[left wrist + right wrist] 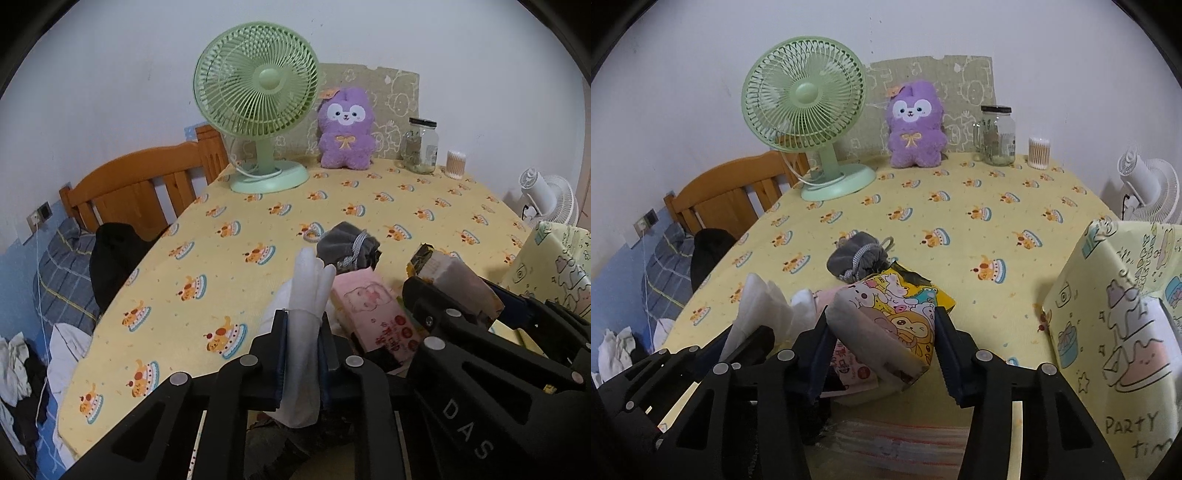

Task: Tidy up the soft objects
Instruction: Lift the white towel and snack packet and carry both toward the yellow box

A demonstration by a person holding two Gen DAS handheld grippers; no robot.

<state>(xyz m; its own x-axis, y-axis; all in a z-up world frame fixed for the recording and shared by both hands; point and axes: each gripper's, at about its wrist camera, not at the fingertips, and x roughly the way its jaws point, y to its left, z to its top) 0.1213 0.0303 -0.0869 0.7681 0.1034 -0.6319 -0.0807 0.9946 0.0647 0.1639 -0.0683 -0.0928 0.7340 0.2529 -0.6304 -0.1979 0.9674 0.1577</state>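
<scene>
My left gripper (303, 325) is shut on a white cloth (308, 291), held above the table's near edge; the cloth also shows in the right wrist view (759, 306). My right gripper (881, 328) is shut on a cartoon-printed tissue pack (890, 321), which appears in the left wrist view (454, 280) too. A pink tissue pack (373, 314) lies between them on the yellow tablecloth (258, 229). A grey drawstring pouch (349, 247) (857, 258) lies just beyond. A purple plush toy (345, 129) (916, 125) sits upright at the back.
A green desk fan (258, 107) stands back left. A glass jar (421, 146) and a cotton swab tub (456, 164) stand back right. A patterned box (1119, 314) stands at the right. A wooden bed frame (140, 188) and a white fan (1148, 188) flank the table.
</scene>
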